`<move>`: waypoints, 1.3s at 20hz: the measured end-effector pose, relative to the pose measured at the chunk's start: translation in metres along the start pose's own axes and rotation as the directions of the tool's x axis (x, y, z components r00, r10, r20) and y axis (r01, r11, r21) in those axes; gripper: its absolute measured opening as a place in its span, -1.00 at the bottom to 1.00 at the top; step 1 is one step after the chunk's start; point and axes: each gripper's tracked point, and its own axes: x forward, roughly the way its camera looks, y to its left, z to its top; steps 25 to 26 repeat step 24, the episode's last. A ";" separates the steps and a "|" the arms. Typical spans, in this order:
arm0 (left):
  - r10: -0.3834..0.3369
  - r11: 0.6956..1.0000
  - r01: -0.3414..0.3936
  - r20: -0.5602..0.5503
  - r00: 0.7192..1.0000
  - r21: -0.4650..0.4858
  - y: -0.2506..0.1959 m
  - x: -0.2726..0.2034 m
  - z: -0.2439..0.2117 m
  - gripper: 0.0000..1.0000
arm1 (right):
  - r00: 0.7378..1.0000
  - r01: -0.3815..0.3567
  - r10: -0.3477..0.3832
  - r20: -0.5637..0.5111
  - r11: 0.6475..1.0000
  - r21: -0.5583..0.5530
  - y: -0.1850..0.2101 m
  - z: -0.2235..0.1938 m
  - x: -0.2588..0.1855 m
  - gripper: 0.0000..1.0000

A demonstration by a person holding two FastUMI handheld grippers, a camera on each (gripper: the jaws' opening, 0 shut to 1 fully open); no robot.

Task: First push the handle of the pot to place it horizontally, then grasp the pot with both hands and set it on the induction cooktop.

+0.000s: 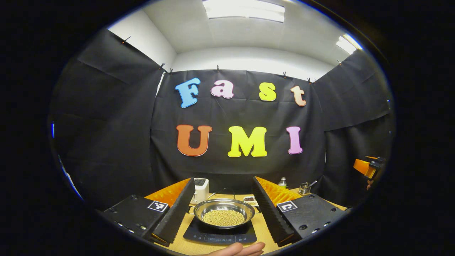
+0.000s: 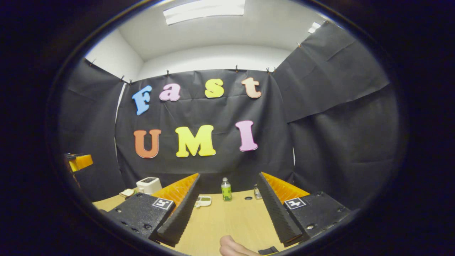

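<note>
black cloth walls surround a light wooden table under white ceiling light panels.

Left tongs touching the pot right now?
Apart. The left gripper view shows the left tongs open, with the pot sitting on the induction cooktop between the fingers, wood tabletop visible in the gap on both sides of its rim.

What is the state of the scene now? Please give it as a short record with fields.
pot: steel pot holding small yellowish grains, sitting on the cooktop
cooktop: dark induction cooktop on the wooden table
left tongs: open, the pot between the fingers, not touched
right tongs: open over bare table
behind pot: white toaster
table back: small green-labelled bottle
person: fingertips at the near edge
</note>
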 end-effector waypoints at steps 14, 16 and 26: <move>0.023 0.999 -0.023 -0.017 1.000 0.025 -0.002 -0.001 -0.015 0.90 | 1.000 0.005 -0.005 0.004 1.000 0.013 -0.019 -0.011 -0.005 0.96; 0.031 0.999 -0.031 -0.020 0.999 0.013 0.001 0.001 -0.017 0.90 | 1.000 0.012 -0.012 0.010 1.000 0.019 -0.021 -0.011 -0.006 0.96; 0.032 0.998 -0.033 -0.021 0.999 -0.049 0.007 0.010 -0.031 0.90 | 0.997 -0.008 0.003 0.079 0.998 0.061 -0.023 -0.009 -0.008 0.90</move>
